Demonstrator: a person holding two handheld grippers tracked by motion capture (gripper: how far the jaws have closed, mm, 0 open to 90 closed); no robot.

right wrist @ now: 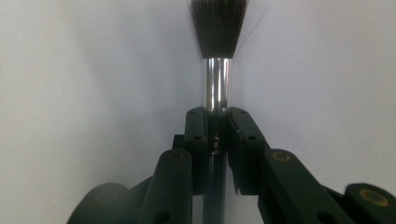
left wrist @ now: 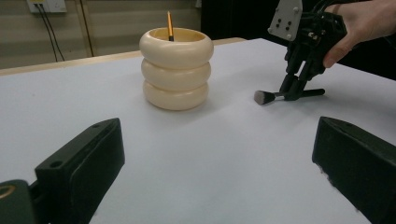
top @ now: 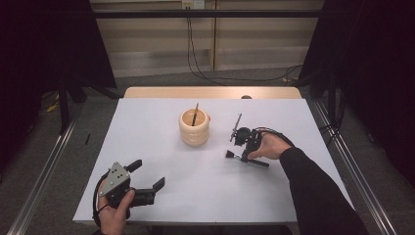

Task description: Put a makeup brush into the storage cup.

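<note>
Right gripper (top: 243, 155) clamped on the makeup brush (right wrist: 217, 56) — it lies flat on the counter (top: 161, 142), right of the cream ringed holder (top: 194, 128) — so the grasp looks made, lift-and-tilt toward the holder likely next, while the left gripper (top: 147, 176) waits nearby, jaws apart and empty.

Lab – dark curtains (top: 58, 44), railed table (top: 147, 127)

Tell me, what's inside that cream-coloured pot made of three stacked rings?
A thin orange-brown stick, perhaps a pencil, leans inside the cream ringed pot, its top poking above the rim. Its lower part and the pot's bottom are hidden by the wall.
</note>
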